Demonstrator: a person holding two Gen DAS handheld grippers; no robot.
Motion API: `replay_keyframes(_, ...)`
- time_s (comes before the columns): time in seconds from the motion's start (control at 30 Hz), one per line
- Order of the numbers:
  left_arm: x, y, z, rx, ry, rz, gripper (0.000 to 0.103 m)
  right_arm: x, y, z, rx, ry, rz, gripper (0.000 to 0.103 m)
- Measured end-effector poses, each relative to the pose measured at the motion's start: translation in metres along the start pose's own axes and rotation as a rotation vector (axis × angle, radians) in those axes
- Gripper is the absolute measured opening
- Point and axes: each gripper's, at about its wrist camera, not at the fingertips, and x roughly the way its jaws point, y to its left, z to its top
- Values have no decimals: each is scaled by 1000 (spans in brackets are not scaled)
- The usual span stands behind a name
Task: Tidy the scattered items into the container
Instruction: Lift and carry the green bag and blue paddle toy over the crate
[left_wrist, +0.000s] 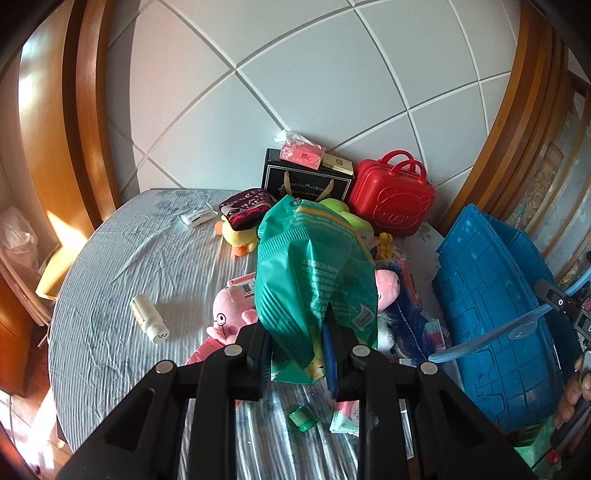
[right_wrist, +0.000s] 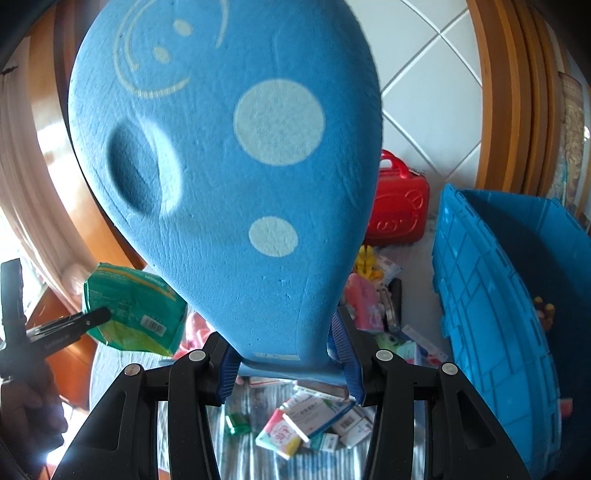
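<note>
Both grippers loaded beside the blue crate (left_wrist: 491, 306)

We pinch a green packet (left_wrist: 314, 273) in the left gripper (left_wrist: 299, 354) fingers, left of the crate; our right gripper (right_wrist: 291, 365) fingers clamp a blue dotted foam board (right_wrist: 229, 177), raised above the bed (left_wrist: 122, 254).

Blue foam board (right_wrist: 225, 177) top beyond frame, hiding the bed.

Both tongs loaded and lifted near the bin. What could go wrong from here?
1. The left tongs pinch the green bag only at its bottom edge; the crinkly pack may slip out.
2. The blue foam board in the right tongs fills the right wrist view, hiding most of the bed, so aiming at the blue crate is harder.
3. The board is wide and held by its narrow end; it may catch the crate's rim.
</note>
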Motion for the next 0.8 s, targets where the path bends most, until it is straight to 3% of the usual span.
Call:
replay_keyframes(0.63,-17,-176,36,70,-92,-28,22,-83,-102,-1,-3,-88,60,46)
replay_keyframes(0.8,-18,-224,42,100,-108,-53,22,-105,-121,13,11,-113,65,46)
